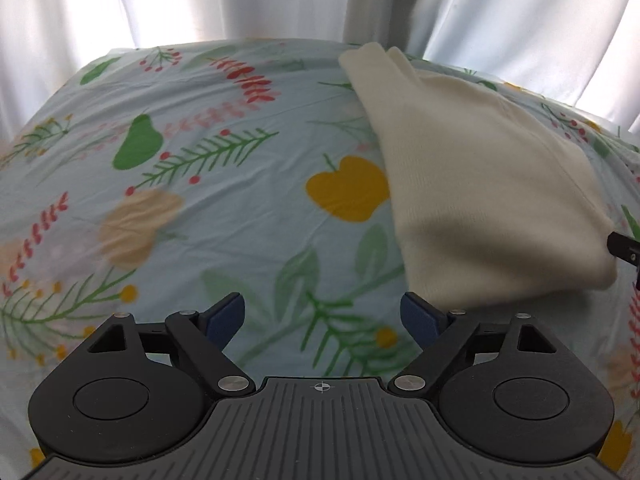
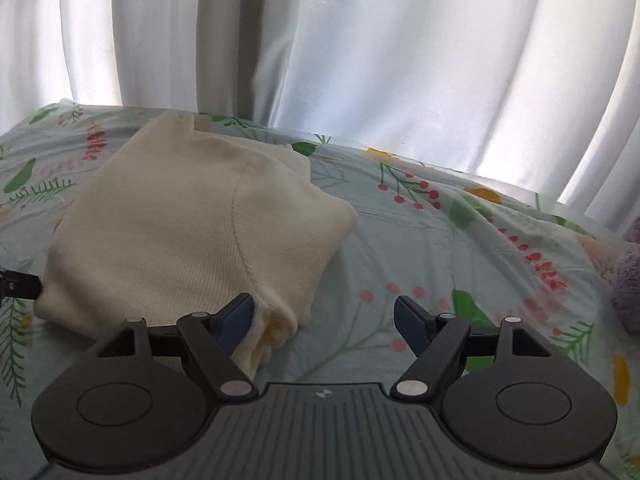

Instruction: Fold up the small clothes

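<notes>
A cream knitted garment [image 1: 480,184] lies folded on the floral sheet; it also shows in the right wrist view [image 2: 180,232]. My left gripper [image 1: 322,318] is open and empty, just left of the garment's near corner. My right gripper [image 2: 324,322] is open at the garment's near right corner; its left finger [image 2: 236,322] touches the cloth edge, and nothing is held. The tip of the right gripper shows at the right edge of the left wrist view [image 1: 626,250]. The tip of the left gripper shows at the left edge of the right wrist view [image 2: 18,284].
The light blue sheet with leaf and berry print [image 1: 200,208] covers the whole surface [image 2: 460,248]. White curtains [image 2: 360,60] hang behind its far edge. A purple fuzzy object [image 2: 630,280] lies at the right edge.
</notes>
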Demonstrator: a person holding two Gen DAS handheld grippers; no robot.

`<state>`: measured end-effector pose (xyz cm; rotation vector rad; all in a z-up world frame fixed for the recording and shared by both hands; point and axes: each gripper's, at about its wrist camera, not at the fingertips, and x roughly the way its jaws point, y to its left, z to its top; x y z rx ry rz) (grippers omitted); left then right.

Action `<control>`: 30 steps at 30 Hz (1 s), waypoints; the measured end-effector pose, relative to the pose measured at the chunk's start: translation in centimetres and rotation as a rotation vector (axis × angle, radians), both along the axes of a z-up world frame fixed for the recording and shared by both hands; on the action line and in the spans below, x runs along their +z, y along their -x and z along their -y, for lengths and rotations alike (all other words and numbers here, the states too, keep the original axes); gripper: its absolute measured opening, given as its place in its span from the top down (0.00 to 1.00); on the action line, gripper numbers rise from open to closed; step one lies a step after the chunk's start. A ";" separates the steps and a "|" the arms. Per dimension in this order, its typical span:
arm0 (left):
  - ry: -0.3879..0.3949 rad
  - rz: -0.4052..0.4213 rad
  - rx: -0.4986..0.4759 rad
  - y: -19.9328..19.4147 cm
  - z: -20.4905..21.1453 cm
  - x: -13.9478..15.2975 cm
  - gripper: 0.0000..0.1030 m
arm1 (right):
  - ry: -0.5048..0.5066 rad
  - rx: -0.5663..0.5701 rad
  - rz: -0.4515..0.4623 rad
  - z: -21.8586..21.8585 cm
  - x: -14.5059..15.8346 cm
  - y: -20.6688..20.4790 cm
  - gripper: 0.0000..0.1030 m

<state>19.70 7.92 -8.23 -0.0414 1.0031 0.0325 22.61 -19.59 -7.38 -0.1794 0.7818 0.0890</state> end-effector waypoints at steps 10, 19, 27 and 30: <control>0.046 -0.069 -0.042 6.2 1.3 1.9 0.08 | -0.063 0.068 -0.247 -2.7 1.2 7.3 0.04; -0.073 0.043 -0.036 4.8 3.4 5.9 0.07 | 0.015 0.062 -0.277 -4.3 4.2 6.0 0.04; -0.066 0.069 -0.057 3.4 4.2 7.1 0.06 | -0.001 -0.034 -0.317 -4.3 5.3 4.3 0.04; -0.044 0.055 -0.046 3.3 4.2 6.8 0.06 | -0.004 -0.053 -0.312 -4.3 5.4 4.0 0.04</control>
